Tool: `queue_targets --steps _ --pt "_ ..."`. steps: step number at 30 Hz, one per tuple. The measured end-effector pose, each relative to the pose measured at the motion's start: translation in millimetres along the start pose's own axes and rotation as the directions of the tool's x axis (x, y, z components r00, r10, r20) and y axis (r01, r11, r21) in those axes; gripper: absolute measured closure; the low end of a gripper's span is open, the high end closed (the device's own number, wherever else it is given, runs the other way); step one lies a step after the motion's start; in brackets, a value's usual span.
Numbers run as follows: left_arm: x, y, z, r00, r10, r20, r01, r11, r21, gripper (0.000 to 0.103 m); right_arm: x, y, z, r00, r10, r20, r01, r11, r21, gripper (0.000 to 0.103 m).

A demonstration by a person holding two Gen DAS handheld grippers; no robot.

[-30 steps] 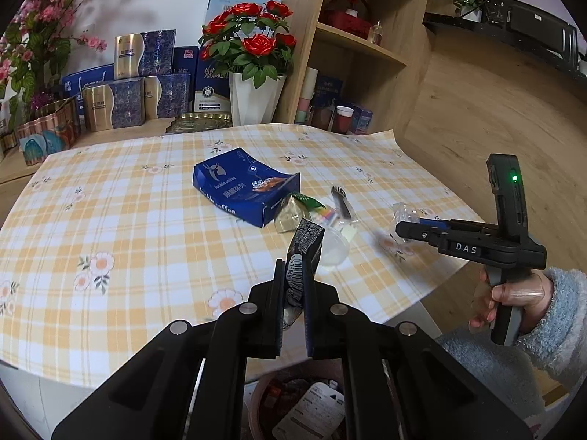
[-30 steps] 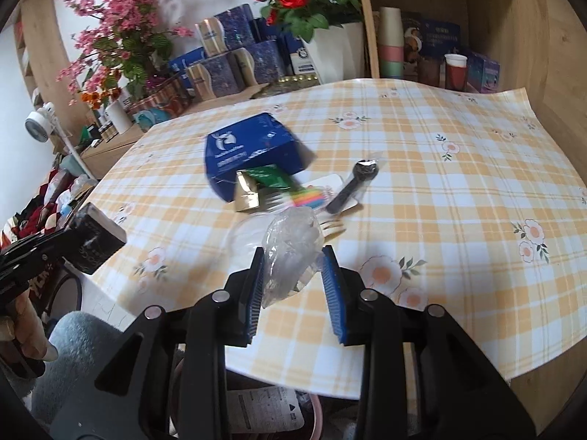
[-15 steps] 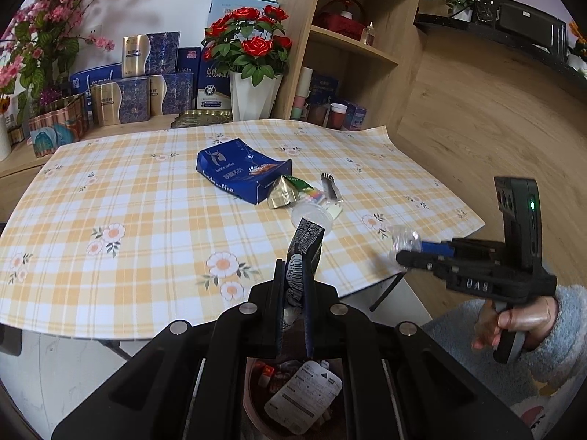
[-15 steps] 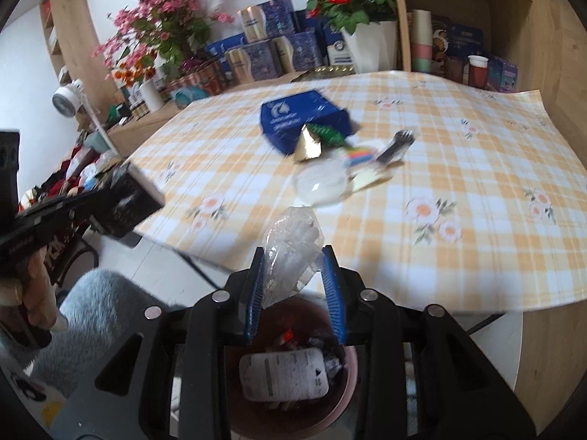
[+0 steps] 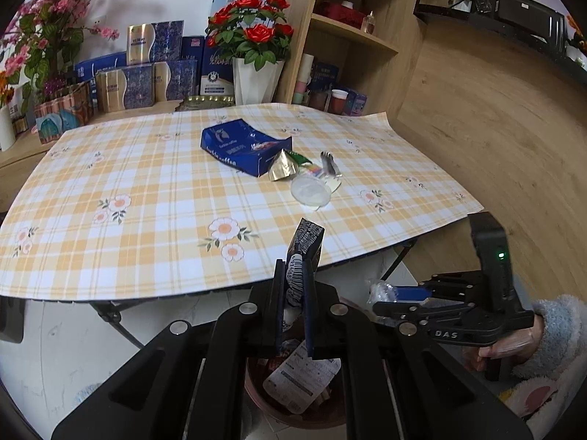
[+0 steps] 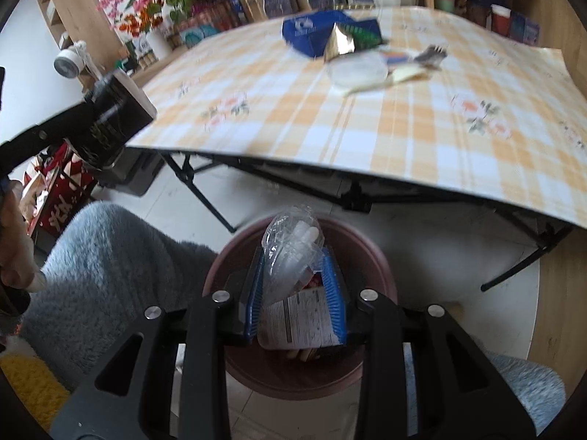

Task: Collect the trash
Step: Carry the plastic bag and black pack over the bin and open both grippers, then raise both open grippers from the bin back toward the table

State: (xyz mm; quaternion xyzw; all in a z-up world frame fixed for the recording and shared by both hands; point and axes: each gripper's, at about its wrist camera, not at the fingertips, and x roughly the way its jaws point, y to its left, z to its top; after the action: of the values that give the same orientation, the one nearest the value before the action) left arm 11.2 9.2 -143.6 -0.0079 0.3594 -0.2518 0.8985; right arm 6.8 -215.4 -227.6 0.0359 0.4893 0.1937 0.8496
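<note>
Clear plastic wrapper (image 6: 290,249) in right claw (image 6: 293,286), now over bin (image 6: 378,267), off table

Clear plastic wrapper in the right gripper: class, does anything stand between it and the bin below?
Nothing visible. The wrapper, clamped in the right gripper, hangs directly over the open bin, which holds only other trash.

Crinkled clear plastic wrapper (image 6: 291,245); glossy dark foil packet (image 5: 302,256); smooth pink plastic bin (image 6: 370,256); fluffy fleece sleeve (image 5: 557,326)
</note>
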Motion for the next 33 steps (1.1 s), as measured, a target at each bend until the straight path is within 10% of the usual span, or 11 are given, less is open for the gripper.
queue_targets --steps 9,17,27,30,33 --pt "12 1 -11 0.999 -0.009 -0.038 0.009 1.0 0.017 0.094 17 0 -4 0.998 -0.014 -0.068 0.015 1.0 0.011 0.048" --pt "36 -8 -24 0.991 -0.041 -0.13 0.046 0.998 0.036 0.094 -8 -13 7 0.998 -0.057 0.032 0.055 0.997 0.053 0.018" --pt "61 -17 -42 0.966 -0.074 -0.249 0.09 0.994 0.054 0.092 -46 -30 25 0.981 -0.112 0.158 0.094 0.989 0.114 0.01" --pt "61 -20 -43 0.966 -0.08 -0.244 0.096 0.994 0.058 0.083 -54 -33 28 0.976 -0.126 0.177 0.106 0.987 0.117 0.008" --pt "58 -17 -41 0.974 -0.076 -0.213 0.085 0.996 0.035 0.047 -57 -34 29 0.974 -0.135 0.184 0.114 0.986 0.12 0.006"
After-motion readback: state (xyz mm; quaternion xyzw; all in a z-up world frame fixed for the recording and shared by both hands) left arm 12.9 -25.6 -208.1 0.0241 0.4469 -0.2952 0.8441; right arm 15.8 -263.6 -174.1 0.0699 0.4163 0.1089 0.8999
